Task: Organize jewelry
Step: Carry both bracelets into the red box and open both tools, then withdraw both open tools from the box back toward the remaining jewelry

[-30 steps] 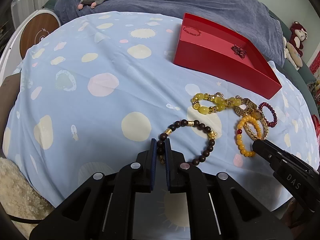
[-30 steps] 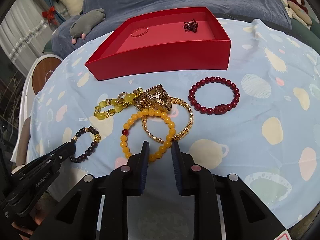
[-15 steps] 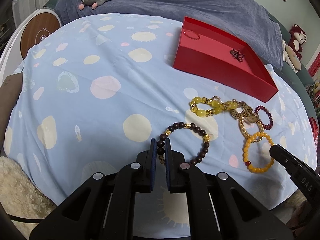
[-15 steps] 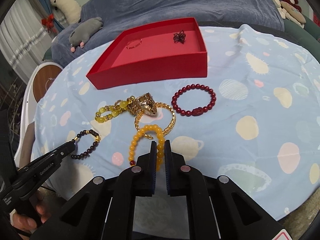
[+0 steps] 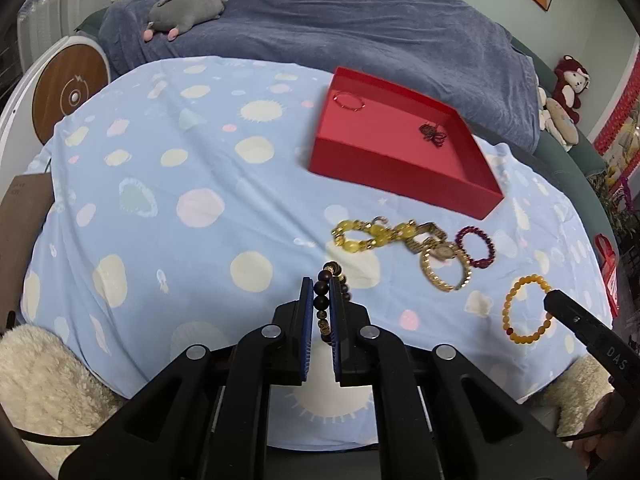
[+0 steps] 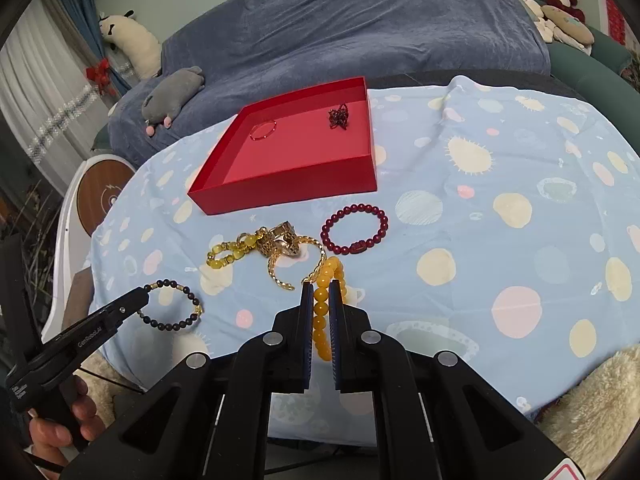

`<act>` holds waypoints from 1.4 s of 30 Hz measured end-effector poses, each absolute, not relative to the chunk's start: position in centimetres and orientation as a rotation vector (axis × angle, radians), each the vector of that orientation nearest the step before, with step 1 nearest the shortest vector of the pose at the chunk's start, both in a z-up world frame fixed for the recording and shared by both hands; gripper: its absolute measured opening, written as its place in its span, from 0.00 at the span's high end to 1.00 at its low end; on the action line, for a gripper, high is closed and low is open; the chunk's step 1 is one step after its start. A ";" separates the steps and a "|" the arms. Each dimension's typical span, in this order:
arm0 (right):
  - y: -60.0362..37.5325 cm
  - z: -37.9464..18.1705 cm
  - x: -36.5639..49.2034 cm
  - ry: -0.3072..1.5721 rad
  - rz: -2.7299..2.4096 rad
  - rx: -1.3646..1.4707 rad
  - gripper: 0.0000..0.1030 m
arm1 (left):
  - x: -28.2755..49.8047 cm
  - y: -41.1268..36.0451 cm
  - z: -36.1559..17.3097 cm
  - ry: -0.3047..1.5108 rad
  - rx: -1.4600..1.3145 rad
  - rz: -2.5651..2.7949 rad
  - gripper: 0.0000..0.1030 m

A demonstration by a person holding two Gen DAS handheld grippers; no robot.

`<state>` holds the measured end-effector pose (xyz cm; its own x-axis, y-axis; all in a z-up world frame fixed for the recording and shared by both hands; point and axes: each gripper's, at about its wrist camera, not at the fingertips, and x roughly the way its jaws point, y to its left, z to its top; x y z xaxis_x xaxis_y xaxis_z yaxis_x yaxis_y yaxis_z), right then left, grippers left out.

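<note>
My left gripper (image 5: pixel 321 292) is shut on a dark bead bracelet (image 5: pixel 322 300), which hangs edge-on between its pads above the spotted blue cloth (image 5: pixel 180 208). My right gripper (image 6: pixel 322 296) is shut on an orange bead bracelet (image 6: pixel 324 304), held just clear of the pile. In the right wrist view the dark bead bracelet (image 6: pixel 172 306) dangles from the left gripper (image 6: pixel 140 300). Beyond stands a red tray (image 5: pixel 400 168) holding a thin red bangle (image 5: pixel 349 101) and a dark red tangled piece (image 5: pixel 432 134). On the cloth lie a yellow-green bracelet (image 5: pixel 360 236), a gold watch (image 5: pixel 440 252), a gold chain bangle (image 5: pixel 444 280) and a dark red bead bracelet (image 6: pixel 356 249).
A blue-covered sofa (image 5: pixel 360 20) with a grey plush toy (image 5: pixel 184 10) runs behind the table. A round wooden-faced stand (image 5: pixel 70 96) is at the left. Fluffy cream rug (image 5: pixel 36 380) lies below the near table edge. A hand (image 6: pixel 56 432) holds the left gripper.
The right gripper's jaws closed on the orange bracelet and drew it out of the pile, upward. The left gripper rose with the dark bracelet, which left the cloth and now hangs edge-on.
</note>
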<state>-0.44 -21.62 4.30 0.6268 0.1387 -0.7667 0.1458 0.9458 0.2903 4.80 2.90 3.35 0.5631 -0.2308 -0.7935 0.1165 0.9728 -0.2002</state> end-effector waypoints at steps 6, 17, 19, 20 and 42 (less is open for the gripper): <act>-21.9 5.8 1.1 0.871 0.018 0.331 0.93 | 6.8 1.1 6.2 0.924 -0.132 -0.258 0.93; -22.9 9.4 13.7 0.767 0.088 0.334 0.93 | 19.1 -4.0 11.5 0.818 -0.161 -0.369 0.93; -22.9 9.2 15.8 0.764 0.091 0.339 0.93 | 21.2 -5.1 11.6 0.817 -0.171 -0.392 0.93; -23.0 8.9 17.2 0.769 0.094 0.345 0.93 | 22.5 -5.7 11.3 0.819 -0.170 -0.396 0.93; -25.7 2.9 22.0 0.849 -0.044 0.313 0.57 | 28.1 -5.1 3.6 0.852 -0.042 -0.195 0.33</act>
<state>22.04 -25.71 2.90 0.6631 0.0860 -0.7436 0.1618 0.9534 0.2545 28.13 -5.11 3.61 0.6420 -0.1878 -0.7433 0.1541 0.9814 -0.1148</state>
